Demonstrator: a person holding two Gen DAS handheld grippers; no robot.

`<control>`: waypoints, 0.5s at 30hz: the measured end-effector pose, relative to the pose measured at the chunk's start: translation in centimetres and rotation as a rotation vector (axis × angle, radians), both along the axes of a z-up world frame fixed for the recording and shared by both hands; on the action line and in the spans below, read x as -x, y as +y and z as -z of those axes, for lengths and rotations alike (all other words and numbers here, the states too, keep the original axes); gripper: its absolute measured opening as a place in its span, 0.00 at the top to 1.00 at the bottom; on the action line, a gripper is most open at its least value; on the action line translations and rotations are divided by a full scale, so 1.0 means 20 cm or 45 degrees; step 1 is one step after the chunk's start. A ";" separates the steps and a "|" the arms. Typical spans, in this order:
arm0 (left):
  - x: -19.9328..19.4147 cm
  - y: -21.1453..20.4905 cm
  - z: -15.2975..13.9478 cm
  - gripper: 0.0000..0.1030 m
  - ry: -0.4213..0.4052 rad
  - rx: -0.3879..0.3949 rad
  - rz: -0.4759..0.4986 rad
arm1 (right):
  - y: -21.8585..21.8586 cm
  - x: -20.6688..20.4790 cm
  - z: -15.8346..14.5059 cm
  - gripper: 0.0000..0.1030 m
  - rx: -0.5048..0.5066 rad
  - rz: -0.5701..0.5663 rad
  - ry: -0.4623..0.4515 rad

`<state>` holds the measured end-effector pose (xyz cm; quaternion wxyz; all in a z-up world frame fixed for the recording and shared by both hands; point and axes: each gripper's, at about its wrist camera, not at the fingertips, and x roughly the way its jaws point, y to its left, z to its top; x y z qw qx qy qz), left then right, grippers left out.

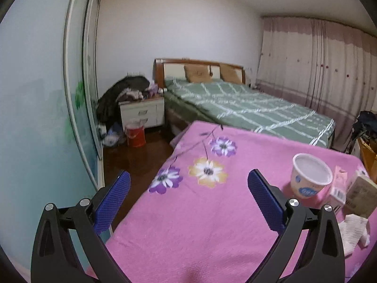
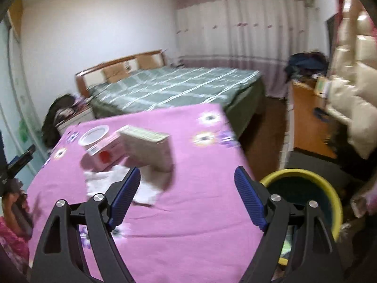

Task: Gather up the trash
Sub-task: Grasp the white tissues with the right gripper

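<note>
**Both grippers spread wide over the pink counter, trash still lying there**

Nearest the lens, the left gripper (image 1: 188, 184) holds its blue, dimple-textured fingers (image 1: 264, 195) released and empty above the fuzzy pink floral cloth on the counter (image 1: 212, 224). To its right stand a round white paper cup (image 1: 309, 175), a pink carton (image 1: 338, 186) and a beige box (image 1: 361, 195), close together, with crumpled white tissue (image 1: 353, 232) just in front. The right gripper (image 2: 187, 181) is likewise released, grasping nothing, near the tissue. A round yellow-rimmed bin (image 2: 329, 195) sits beside the counter's right edge.
</note>
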<state>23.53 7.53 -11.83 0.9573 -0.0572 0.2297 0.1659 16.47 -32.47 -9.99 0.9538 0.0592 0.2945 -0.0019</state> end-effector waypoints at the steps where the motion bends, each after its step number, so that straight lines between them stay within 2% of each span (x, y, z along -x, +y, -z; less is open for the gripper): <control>1: 0.00 0.00 0.01 0.05 0.008 0.005 -0.008 | 0.07 -0.07 0.03 0.25 0.001 -0.049 0.032; 6: 0.03 0.03 0.01 0.05 -0.022 0.036 -0.052 | 0.28 -0.26 0.13 0.25 0.021 -0.166 0.125; 12: 0.03 -0.04 0.01 0.05 -0.026 0.000 -0.037 | 0.44 -0.47 0.27 0.25 0.074 -0.231 0.278; 14: 0.04 -0.05 0.01 0.05 -0.023 -0.003 -0.035 | 0.46 -0.52 0.32 0.27 0.068 -0.230 0.316; 15: 0.03 -0.06 0.00 0.05 -0.020 -0.002 -0.035 | 0.48 -0.53 0.34 0.31 0.068 -0.233 0.338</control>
